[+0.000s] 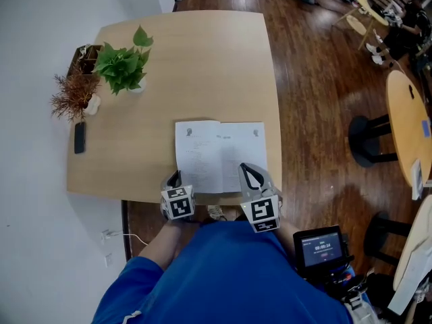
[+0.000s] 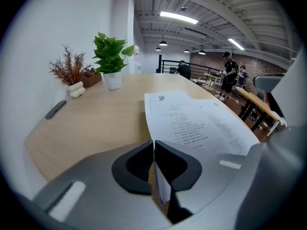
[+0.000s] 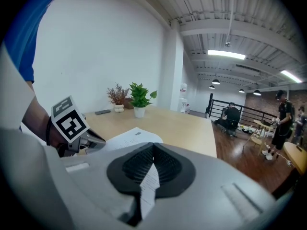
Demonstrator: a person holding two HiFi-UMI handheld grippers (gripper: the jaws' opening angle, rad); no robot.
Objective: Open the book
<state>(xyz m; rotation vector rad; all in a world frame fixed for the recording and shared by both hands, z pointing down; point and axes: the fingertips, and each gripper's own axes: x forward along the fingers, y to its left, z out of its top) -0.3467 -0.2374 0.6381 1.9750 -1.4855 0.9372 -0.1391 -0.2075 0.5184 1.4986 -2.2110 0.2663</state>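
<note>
The book [image 1: 219,155] lies open and flat near the front edge of the wooden table [image 1: 202,59], showing white printed pages. My left gripper [image 1: 174,179] is at its near left corner, shut on the edge of the left-hand pages [image 2: 160,186]; the open spread [image 2: 196,121] stretches away to the right of the jaws. My right gripper [image 1: 248,175] is at the near right side, shut on a page whose edge [image 3: 148,186] sticks out between the pads. In the right gripper view the left gripper's marker cube [image 3: 69,123] sits at the left, beside the page [image 3: 127,139].
A green potted plant [image 1: 125,65], a dried plant [image 1: 73,96] and a black phone [image 1: 79,138] stand at the table's far left by the white wall. On the wooden floor to the right are a round table [image 1: 408,123] and stools. A small screen device [image 1: 322,248] is near my right side.
</note>
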